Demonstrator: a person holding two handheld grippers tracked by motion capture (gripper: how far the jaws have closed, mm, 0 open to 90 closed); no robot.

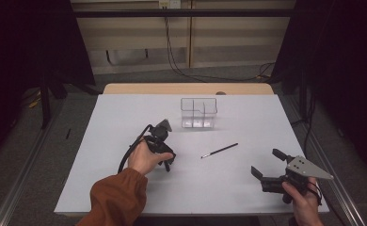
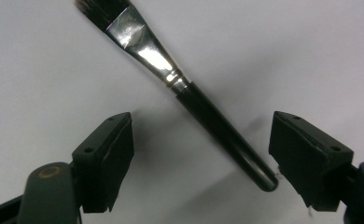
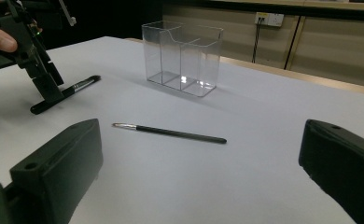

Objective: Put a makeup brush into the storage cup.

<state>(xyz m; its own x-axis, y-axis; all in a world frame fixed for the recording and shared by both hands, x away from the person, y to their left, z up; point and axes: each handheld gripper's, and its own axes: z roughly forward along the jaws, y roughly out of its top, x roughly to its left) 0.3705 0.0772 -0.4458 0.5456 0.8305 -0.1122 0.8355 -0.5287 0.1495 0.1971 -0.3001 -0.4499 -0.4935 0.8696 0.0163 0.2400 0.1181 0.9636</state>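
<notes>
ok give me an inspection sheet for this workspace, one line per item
surface: pale grey table top, flat and clean
job's things: broad black-handled brush with silver ferrule lying flat between the left tongs; thin black-handled brush lying mid-table; clear plastic compartment holder upright toward the far edge, nothing seen inside
clutter: nothing seen
grippers: left tongs straddle the broad brush, pads not pressing it; right tongs open, holding nothing
cables: black cable trails from left gripper; more black cables on the floor behind
surroundings: beige wall panels, dark curtains
</notes>
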